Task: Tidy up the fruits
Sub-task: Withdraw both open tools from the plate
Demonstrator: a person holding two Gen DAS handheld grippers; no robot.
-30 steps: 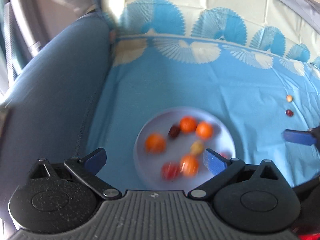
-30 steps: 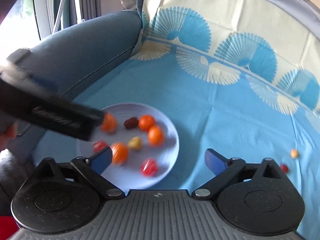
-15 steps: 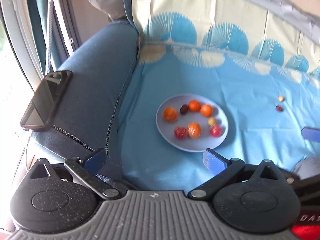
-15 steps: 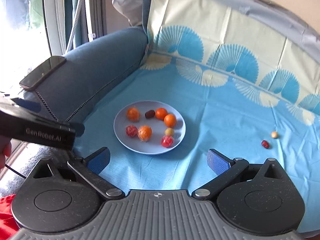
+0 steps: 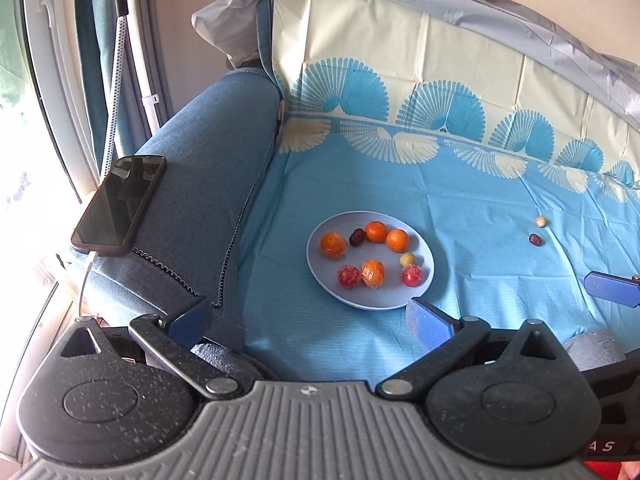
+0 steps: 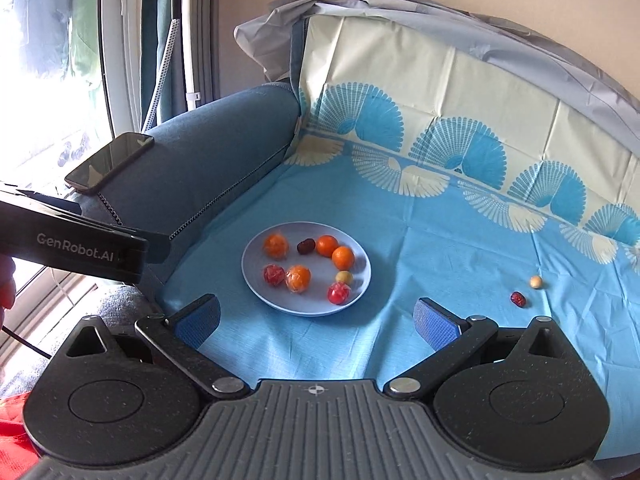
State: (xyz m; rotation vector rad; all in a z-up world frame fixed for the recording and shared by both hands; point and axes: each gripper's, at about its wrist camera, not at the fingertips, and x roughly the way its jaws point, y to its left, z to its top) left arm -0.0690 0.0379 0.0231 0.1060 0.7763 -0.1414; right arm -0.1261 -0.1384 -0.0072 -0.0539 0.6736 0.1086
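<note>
**Resting fruit on a plate, two pieces loose on the cloth**

Hovering above a sofa seat draped in a blue cloth (image 6: 440, 280), both grippers hang wide apart at the fingers and grasp nothing. The left gripper (image 5: 310, 318) sits back from the plate (image 5: 424, 286), its blue pads spread with empty air between them. The right gripper (image 6: 316, 320) is likewise released, its pads flanking the near rim of the plate in its own view.

On the plate lie four oranges (image 6: 327, 245), one dark date (image 6: 306, 245), two red wrapped fruits (image 6: 339, 293) and a small pale one (image 6: 344, 277) (none touching the rim). Well to the right of the plate, on bare cloth, a second date (image 6: 518, 299) lies just beside a pale round fruit (image 6: 536, 282).

A phone (image 5: 120, 204) rests face up on the armrest (image 5: 208, 168), left of the plate.
</note>
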